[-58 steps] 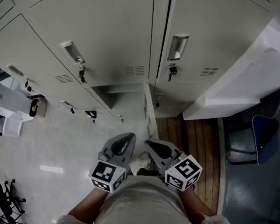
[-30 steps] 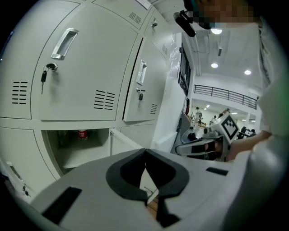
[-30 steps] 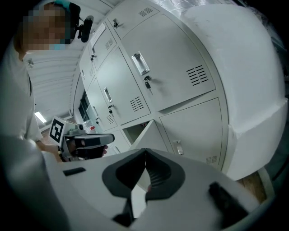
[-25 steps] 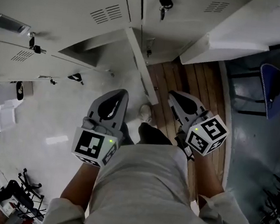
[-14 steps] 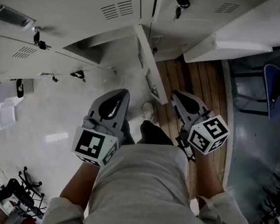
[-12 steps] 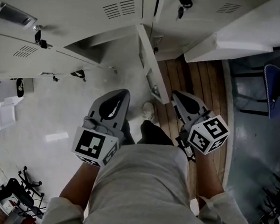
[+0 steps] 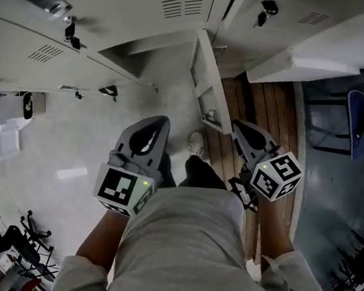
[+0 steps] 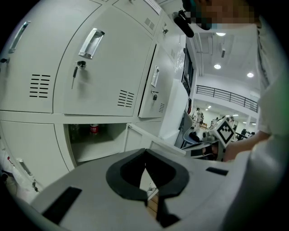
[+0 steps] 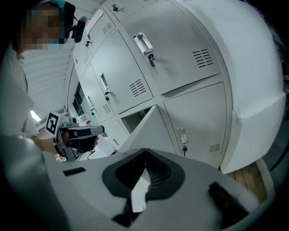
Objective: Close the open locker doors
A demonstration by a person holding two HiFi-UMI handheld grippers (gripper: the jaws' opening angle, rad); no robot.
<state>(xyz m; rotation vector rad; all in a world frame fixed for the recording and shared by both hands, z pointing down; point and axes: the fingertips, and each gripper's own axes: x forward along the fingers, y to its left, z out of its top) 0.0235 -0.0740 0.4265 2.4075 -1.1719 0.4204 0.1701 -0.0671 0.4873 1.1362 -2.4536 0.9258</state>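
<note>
A low locker stands open: its dark compartment (image 7: 143, 48) (image 8: 97, 140) holds a red can (image 8: 94, 129). The open locker door (image 7: 207, 86) (image 8: 151, 143) (image 9: 151, 131) juts out toward me, its free edge just ahead of the right gripper. My left gripper (image 7: 155, 121) (image 8: 145, 153) hangs shut and empty in front of the compartment, apart from it. My right gripper (image 7: 239, 125) (image 9: 145, 151) is shut too and holds nothing, close to the door's outer end without touching. The lockers above and beside are closed, with keys (image 7: 70, 31) in their locks.
A white cabinet (image 7: 328, 47) stands at the right on a strip of wooden floor (image 7: 264, 105). A blue chair (image 7: 359, 121) is beyond it. My shoe (image 7: 196, 143) shows between the grippers. A black office chair (image 7: 10, 240) is at the lower left on pale tiles.
The head view has dropped and shifted, so the lockers slid up and the open door now shows more of its inner face. Both grippers stay low by my body, the right drifted slightly right.
</note>
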